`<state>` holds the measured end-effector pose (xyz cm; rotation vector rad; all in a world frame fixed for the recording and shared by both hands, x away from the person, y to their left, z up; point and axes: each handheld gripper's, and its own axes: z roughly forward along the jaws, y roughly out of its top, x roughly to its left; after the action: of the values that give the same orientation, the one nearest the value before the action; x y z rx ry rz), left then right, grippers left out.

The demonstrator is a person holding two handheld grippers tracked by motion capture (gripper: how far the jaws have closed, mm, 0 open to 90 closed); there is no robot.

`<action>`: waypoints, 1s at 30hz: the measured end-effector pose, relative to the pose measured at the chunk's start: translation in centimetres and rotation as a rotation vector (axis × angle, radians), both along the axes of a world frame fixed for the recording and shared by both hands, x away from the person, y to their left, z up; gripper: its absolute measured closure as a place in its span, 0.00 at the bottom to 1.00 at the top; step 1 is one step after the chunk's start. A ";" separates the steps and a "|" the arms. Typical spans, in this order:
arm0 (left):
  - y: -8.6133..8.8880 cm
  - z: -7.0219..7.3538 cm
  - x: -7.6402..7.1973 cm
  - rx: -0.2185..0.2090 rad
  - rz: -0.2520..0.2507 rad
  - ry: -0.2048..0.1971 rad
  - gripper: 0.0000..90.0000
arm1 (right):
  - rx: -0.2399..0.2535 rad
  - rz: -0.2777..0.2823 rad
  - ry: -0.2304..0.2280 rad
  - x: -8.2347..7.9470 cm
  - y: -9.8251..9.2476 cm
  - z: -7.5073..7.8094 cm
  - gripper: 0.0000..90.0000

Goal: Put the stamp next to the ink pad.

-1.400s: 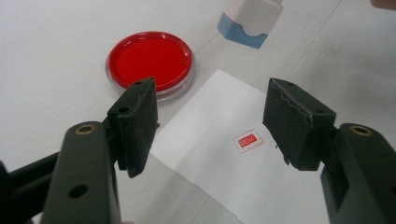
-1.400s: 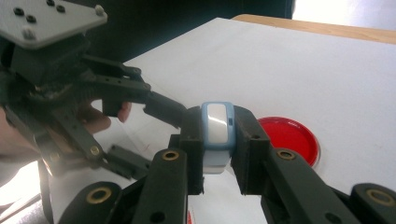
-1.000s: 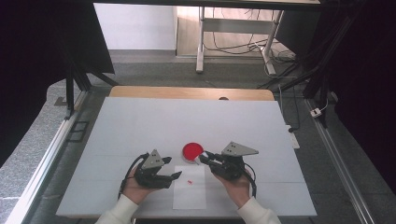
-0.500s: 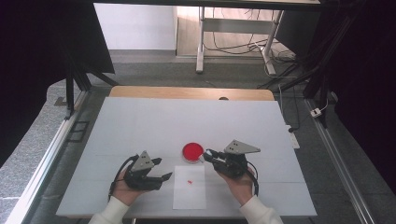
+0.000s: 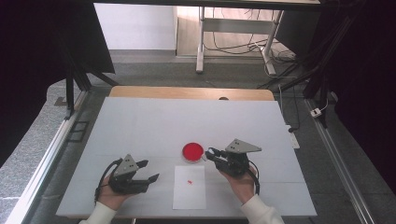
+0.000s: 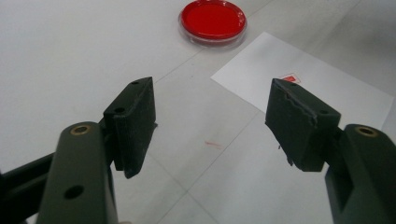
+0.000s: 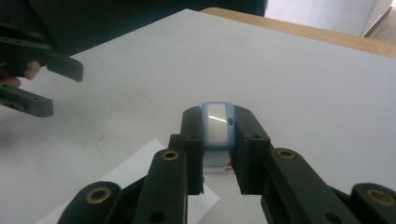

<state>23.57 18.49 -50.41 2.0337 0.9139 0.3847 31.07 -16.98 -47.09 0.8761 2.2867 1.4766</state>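
Observation:
A round red dish [image 5: 192, 151] [image 6: 213, 21] lies on the white table [image 5: 140, 121]. Just in front of it lies a white sheet of paper [image 5: 189, 193] [image 6: 327, 93] with a small red mark [image 5: 190, 181] [image 6: 289, 78]. My left gripper [image 5: 150, 170] [image 6: 210, 119] rests low, left of the sheet, with its jaws open and nothing between them. My right gripper [image 5: 209, 153] [image 7: 218, 140] hovers right of the dish, shut on a small light-blue block with a white face [image 7: 217, 123]. The right gripper view also shows the left gripper [image 7: 42, 84] farther off.
A wooden strip [image 5: 191, 92] runs along the table's far edge. Dark frame posts and rails stand to the left [image 5: 70, 88] and right [image 5: 322, 93]. Behind the table are a metal stand and cables [image 5: 233, 42] on the floor.
My left gripper has slid left, away from the sheet, still open. The right gripper has stayed beside the dish with the block in it.

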 end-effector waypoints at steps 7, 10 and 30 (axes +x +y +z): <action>1.3 -0.5 -0.5 0.009 0.025 0.010 0.37 | -0.037 -0.019 -0.026 0.4 -0.3 0.0 0.83; 1.9 -0.7 -0.5 0.010 0.040 0.013 0.37 | -0.052 -0.028 -0.036 0.6 -0.4 -0.1 0.83; 2.3 -1.4 -0.2 0.030 0.038 0.036 0.35 | -0.171 -0.062 -0.006 4.1 0.3 -1.8 0.83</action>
<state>23.34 20.83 -51.81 2.0596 0.9754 0.3854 35.17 -16.68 -48.90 0.8820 2.3184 1.2349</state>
